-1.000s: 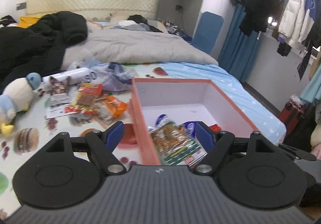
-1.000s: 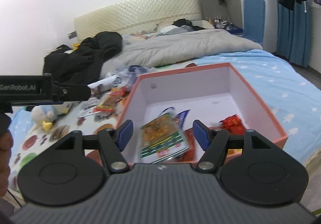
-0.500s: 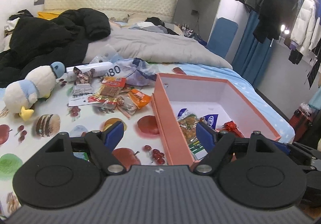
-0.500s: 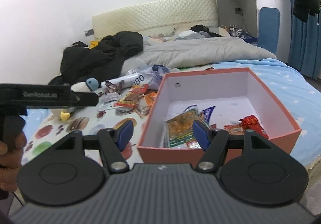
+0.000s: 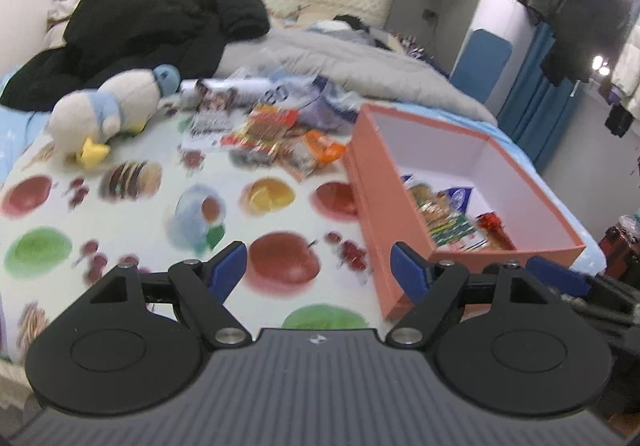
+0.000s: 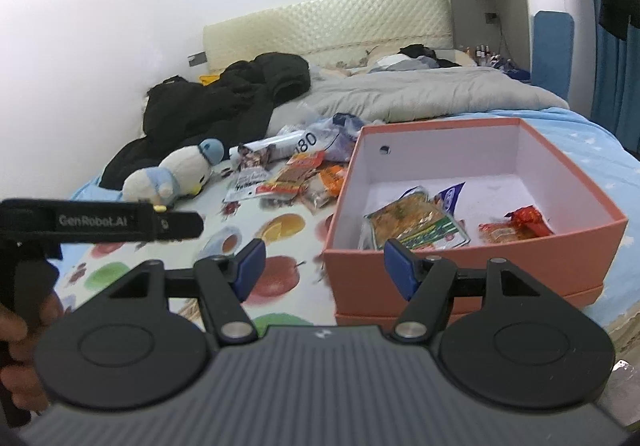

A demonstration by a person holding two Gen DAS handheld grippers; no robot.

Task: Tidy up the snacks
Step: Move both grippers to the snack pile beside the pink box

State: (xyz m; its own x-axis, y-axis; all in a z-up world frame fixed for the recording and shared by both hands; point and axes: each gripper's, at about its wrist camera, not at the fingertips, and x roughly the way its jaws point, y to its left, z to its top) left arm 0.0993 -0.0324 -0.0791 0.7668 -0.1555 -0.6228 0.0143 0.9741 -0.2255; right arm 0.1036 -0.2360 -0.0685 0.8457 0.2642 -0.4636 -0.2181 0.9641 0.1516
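An orange box (image 5: 374, 182) (image 6: 476, 258) with a white inside sits on the fruit-print sheet. It holds a green-and-brown snack packet (image 5: 444, 218) (image 6: 416, 224), a blue packet (image 6: 450, 196) and a red packet (image 5: 494, 228) (image 6: 520, 224). A pile of loose snack packets (image 5: 280, 142) (image 6: 298, 180) lies left of the box. My left gripper (image 5: 320, 270) is open and empty, above the sheet left of the box's near corner. My right gripper (image 6: 322, 266) is open and empty in front of the box's near wall.
A plush penguin (image 5: 116, 110) (image 6: 180, 172) lies left of the snack pile. A black coat (image 5: 152, 34) and a grey duvet (image 5: 352, 62) lie behind. The left gripper's body (image 6: 100, 222) shows at the left of the right wrist view.
Both grippers have pulled back from the box and shifted left. The green-and-brown packet now lies inside the box, away from both sets of fingers. Both stay open.
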